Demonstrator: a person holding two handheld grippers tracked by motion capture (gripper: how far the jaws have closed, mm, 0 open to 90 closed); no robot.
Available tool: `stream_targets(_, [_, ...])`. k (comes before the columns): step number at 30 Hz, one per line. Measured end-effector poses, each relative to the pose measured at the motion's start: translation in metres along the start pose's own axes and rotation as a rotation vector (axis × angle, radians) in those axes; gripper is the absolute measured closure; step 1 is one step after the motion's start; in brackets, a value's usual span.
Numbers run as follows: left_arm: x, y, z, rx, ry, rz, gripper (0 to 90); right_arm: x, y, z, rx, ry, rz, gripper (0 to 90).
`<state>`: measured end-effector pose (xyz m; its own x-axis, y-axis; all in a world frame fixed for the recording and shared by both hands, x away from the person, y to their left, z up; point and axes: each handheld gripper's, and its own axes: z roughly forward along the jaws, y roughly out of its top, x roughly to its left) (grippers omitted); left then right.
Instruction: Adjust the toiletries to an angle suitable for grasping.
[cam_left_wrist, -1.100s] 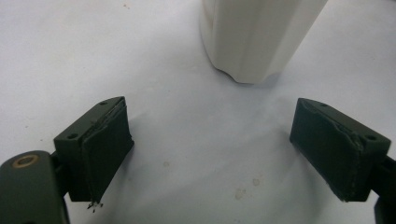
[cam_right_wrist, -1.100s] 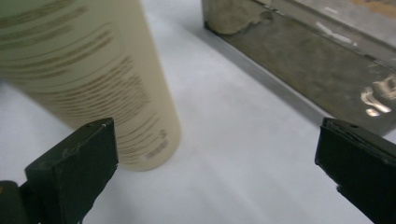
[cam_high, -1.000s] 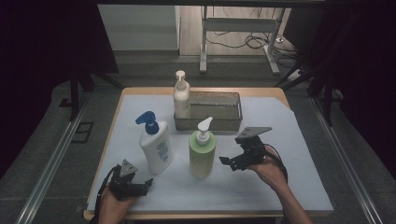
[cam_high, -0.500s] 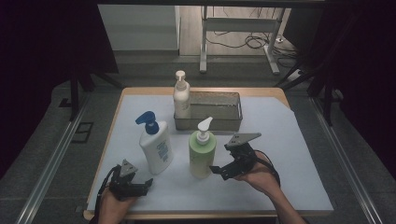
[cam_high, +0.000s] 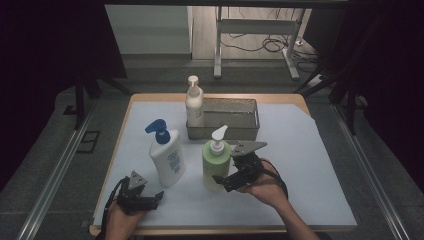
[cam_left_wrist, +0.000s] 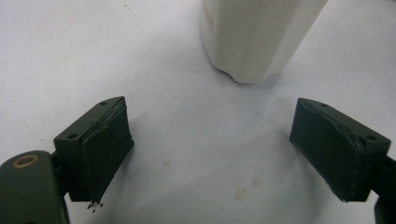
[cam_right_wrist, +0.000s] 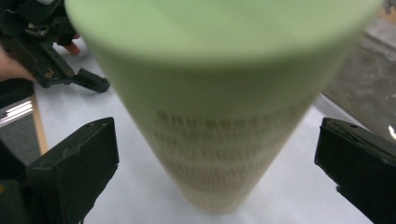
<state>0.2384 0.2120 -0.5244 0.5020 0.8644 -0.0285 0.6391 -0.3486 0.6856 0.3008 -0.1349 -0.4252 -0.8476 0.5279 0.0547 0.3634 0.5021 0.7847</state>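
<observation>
At the lower left of the high view, the left gripper (cam_high: 156, 196) rests low over the white table cover (cam_high: 310, 165), held in the person's left hand (cam_high: 120, 220) at the near edge. In the left gripper view its two black jaws stand wide apart with nothing but bare white surface between them, and the base of the white lotion bottle (cam_left_wrist: 259, 37) rises at the top centre of that frame, just ahead of the jaws and apart from them.

Lower centre of the high view, the right gripper (cam_high: 222, 181) sits at the foot of the green pump bottle (cam_high: 216, 165), held by the right hand (cam_high: 265, 187). In the right gripper view the jaws are spread wide, one at the lower left and one at the lower right of the frame, with the green bottle (cam_right_wrist: 219, 107) upright between them; gaps show on both sides, so the pads are not pressing it. The left gripper (cam_right_wrist: 44, 56) shows at the upper left of that frame.

In the high view the white bottle with the blue pump (cam_high: 167, 157) stands left of centre, just beside the green one. Farther back, above centre, a metal tray (cam_high: 232, 131) lies across the cover, and a cream pump bottle (cam_high: 194, 106) stands at its left end; whether it is inside the tray cannot be told.
</observation>
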Motion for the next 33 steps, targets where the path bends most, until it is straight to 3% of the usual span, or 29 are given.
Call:
stream_targets(11, [0.000, 0.000, 0.000, 0.001, 0.000, 0.000, 12.1, 0.005, 0.012, 0.016, -0.026, -0.034, -0.011, 3.9])
stream_targets(18, [0.000, 0.000, 0.000, 0.001, 0.000, 0.000, 12.1, 0.008, 0.016, 0.020, -0.046, -0.064, -0.025, 11.2])
stream_targets(33, [0.000, 0.000, 0.000, 0.001, 0.000, 0.000, 12.1, 0.009, 0.021, 0.014, -0.004, -0.056, -0.028, 11.9])
